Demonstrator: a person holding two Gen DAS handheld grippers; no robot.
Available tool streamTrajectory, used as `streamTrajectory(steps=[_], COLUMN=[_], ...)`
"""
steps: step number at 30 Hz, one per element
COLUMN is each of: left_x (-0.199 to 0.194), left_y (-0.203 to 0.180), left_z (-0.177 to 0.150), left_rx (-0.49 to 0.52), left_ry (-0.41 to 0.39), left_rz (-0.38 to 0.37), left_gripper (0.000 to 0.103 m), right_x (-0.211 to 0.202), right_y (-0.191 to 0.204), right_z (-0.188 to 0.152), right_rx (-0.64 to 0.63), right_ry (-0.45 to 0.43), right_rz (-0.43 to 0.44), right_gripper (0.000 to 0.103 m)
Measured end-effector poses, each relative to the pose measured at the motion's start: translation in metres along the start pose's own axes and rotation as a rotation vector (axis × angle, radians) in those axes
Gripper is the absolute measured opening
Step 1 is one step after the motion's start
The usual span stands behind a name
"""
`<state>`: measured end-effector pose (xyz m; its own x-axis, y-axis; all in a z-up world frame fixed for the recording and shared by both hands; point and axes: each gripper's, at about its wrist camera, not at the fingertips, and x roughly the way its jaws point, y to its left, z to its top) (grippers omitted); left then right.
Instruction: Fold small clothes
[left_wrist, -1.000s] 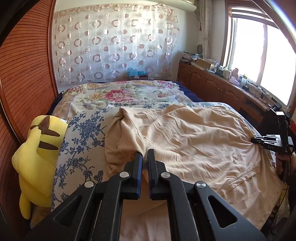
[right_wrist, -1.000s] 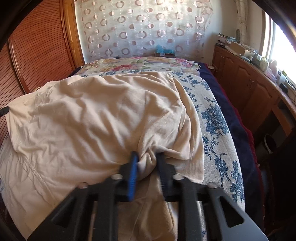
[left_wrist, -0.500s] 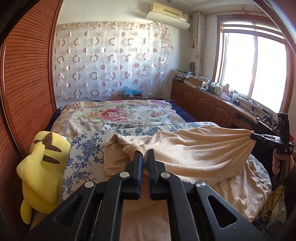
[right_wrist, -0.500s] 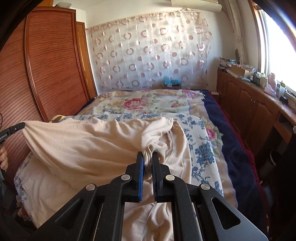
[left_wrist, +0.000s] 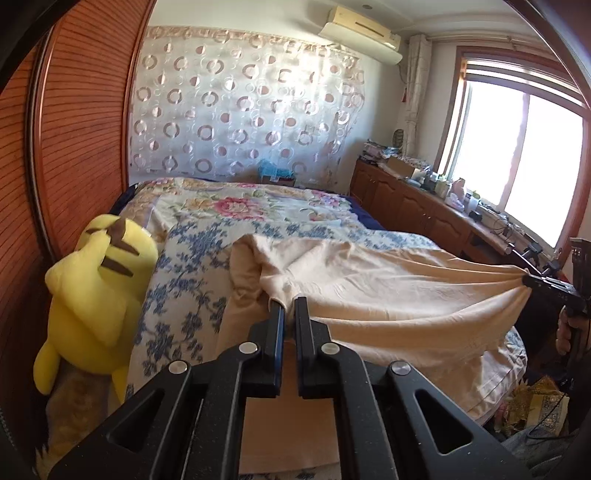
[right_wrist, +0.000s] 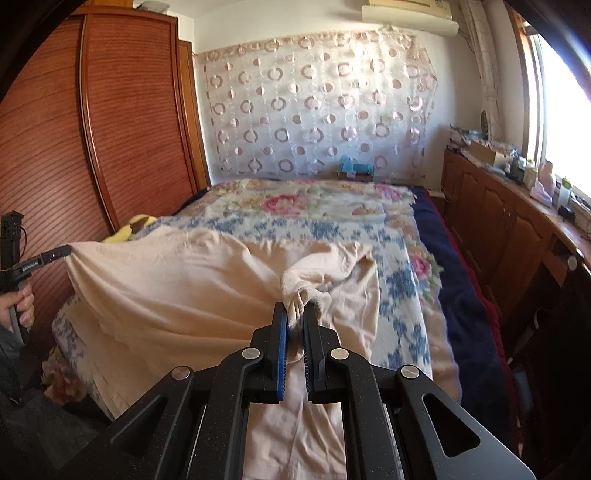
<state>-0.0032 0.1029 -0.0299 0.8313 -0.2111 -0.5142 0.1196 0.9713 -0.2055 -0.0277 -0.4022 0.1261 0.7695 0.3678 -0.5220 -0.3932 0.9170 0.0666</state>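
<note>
I have the left claw (left_wrist: 289, 308) clamped on one bunched corner of the beige garment (left_wrist: 388, 295), and the right claw (right_wrist: 294, 314) clamped on the opposite corner, so the cloth hangs as a taut span between them above the bed (left_wrist: 192, 288), with its lower edge draping over the near side of the mattress. Both claws are closed down to a thin gap filled by fabric.

To do this step well, I judge I should keep both corners level and the tension even, then carry them together toward the far edge so the fold lands square rather than skewed. If I pull harder on one side, the diagonal ridges running toward the right claw will set into the fold.

The garment is soft, thin, matte cotton-like cloth, crumpled, with a ribbed cuff knotted up at the right grip. Under it lies a blue-flowered quilt (right_wrist: 399, 295), flat and slightly slippery-looking. A plump yellow plush toy (left_wrist: 96, 295) leans by the wooden wardrobe (left_wrist: 85, 129).
</note>
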Motion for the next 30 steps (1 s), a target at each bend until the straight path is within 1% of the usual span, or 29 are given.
streamTrajectory(steps=[3, 6, 12, 18, 20, 22, 24, 25, 27, 29, 30], left_x=[0.009, 0.016, 0.017, 0.017, 0.011, 0.009, 0.012, 0.017, 0.024, 0.029, 0.03], left_y=[0.011, 0.014, 0.015, 0.016, 0.016, 0.016, 0.017, 0.018, 0.02, 0.02, 0.021], left_z=[-0.014, -0.025, -0.04, -0.043, -0.042, -0.043, -0.045, -0.049, -0.053, -0.059, -0.061], left_rx=[-0.034, -0.04, -0.04, -0.039, -0.042, -0.039, -0.033, -0.033, -0.031, -0.03, -0.03], left_ry=[0.041, 0.074, 0.102, 0.109, 0.104, 0.101, 0.119, 0.144, 0.175, 0.198, 0.203], left_rz=[0.006, 0.015, 0.023, 0.034, 0.027, 0.038, 0.057, 0.057, 0.073, 0.072, 0.069], left_gripper=[0.006, 0.006, 0.006, 0.006, 0.006, 0.006, 0.006, 0.006, 0.006, 0.007, 0.012], right_x=[0.018, 0.039, 0.062, 0.062, 0.049, 0.039, 0.037, 0.039, 0.048, 0.055, 0.056], right_y=[-0.006, -0.013, -0.017, -0.012, -0.005, -0.004, -0.004, -0.005, -0.006, -0.005, -0.005], right_z=[-0.017, -0.033, -0.041, -0.047, -0.05, -0.05, -0.05, -0.052, -0.056, -0.059, -0.061], right_rx=[0.024, 0.048, 0.06, 0.046, 0.04, 0.036, 0.037, 0.039, 0.031, 0.022, 0.018], right_ry=[0.066, 0.118, 0.157, 0.164, 0.165, 0.158, 0.154, 0.16, 0.188, 0.207, 0.211], right_rz=[0.001, -0.004, 0.001, -0.006, 0.0, 0.004, 0.004, 0.008, 0.005, -0.011, -0.009], right_gripper=[0.008, 0.008, 0.008, 0.008, 0.008, 0.008, 0.008, 0.008, 0.008, 0.008, 0.008])
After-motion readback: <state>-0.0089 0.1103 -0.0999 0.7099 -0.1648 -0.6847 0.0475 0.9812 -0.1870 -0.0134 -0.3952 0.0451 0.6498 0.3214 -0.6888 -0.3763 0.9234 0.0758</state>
